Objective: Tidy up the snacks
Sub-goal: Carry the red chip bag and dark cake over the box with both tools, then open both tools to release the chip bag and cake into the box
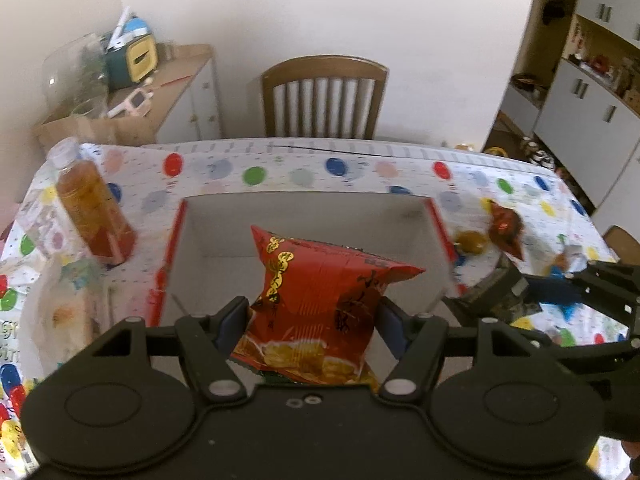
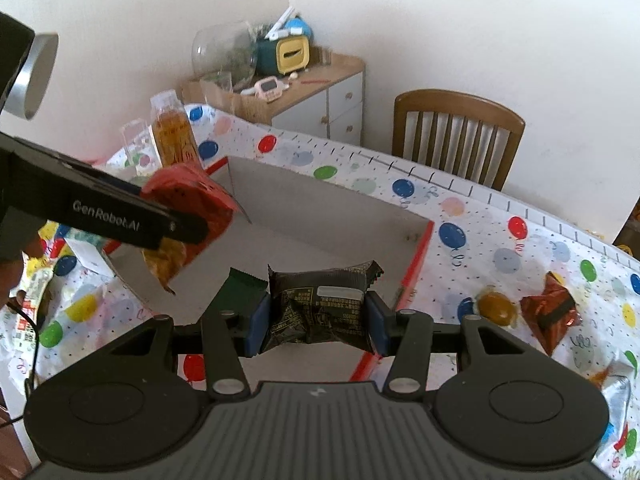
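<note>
My left gripper (image 1: 311, 320) is shut on a red snack bag (image 1: 320, 300) and holds it above the near edge of a white box with red rims (image 1: 224, 232). The red bag (image 2: 188, 200) and the left gripper's fingers (image 2: 120, 212) also show in the right wrist view. My right gripper (image 2: 318, 320) is shut on a black snack packet (image 2: 320, 308) above the box (image 2: 320, 216). A dark green wrapper (image 2: 236, 296) sticks out beside its left finger. The right gripper (image 1: 520, 288) shows at the right in the left wrist view.
A bottle of amber drink (image 1: 92, 208) stands left of the box. A brown wrapped snack (image 2: 550, 312) and a round yellow-brown sweet (image 2: 494, 308) lie right of the box on the balloon tablecloth (image 2: 520, 248). More packets (image 1: 68, 304) lie at the left. A wooden chair (image 1: 324, 96) stands behind the table.
</note>
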The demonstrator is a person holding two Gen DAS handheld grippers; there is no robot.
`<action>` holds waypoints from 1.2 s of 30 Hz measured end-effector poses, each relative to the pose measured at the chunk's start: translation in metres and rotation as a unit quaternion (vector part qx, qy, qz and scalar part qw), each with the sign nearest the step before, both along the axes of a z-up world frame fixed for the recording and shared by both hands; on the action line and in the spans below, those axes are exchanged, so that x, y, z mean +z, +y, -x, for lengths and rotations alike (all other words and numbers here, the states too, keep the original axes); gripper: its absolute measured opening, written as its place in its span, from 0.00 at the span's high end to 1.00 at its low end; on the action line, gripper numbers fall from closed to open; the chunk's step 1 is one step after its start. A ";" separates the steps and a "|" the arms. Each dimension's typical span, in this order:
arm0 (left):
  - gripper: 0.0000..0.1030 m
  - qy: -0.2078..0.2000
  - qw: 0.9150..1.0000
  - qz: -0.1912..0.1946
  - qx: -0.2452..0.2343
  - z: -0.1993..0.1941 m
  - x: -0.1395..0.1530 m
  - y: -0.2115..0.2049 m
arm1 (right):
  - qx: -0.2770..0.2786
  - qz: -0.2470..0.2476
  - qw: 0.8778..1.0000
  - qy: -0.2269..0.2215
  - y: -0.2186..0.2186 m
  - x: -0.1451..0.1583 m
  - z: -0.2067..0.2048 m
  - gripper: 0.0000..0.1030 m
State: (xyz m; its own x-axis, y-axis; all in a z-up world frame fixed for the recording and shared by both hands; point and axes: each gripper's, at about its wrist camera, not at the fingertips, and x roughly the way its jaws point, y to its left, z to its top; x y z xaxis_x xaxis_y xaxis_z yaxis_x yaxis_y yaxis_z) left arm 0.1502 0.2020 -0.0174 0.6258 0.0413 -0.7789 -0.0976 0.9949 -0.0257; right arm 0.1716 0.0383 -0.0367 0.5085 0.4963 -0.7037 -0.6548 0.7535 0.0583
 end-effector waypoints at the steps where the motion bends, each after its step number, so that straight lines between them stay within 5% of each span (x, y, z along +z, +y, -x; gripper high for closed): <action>1: 0.35 0.002 1.000 -0.002 0.004 -0.002 -0.002 0.006 | 0.000 0.003 1.000 0.004 0.005 -0.004 -0.003 0.52; 13: 0.35 0.055 0.998 -0.009 0.031 -0.034 -0.047 0.054 | 0.018 0.055 0.998 0.031 0.058 -0.047 -0.033 0.52; 36: 0.34 0.108 0.993 -0.049 -0.007 -0.065 -0.091 0.044 | 0.027 0.089 0.994 0.050 0.074 -0.077 -0.042 0.48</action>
State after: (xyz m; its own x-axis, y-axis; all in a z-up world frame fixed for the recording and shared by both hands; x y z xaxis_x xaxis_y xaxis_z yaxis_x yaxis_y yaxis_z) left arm 0.2150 0.2461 -0.1083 0.4453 0.1171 -0.8877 -0.0771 0.9927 0.0923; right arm 0.2137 0.1124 -0.1135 0.4068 0.3840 -0.8289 -0.6926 0.7213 -0.0057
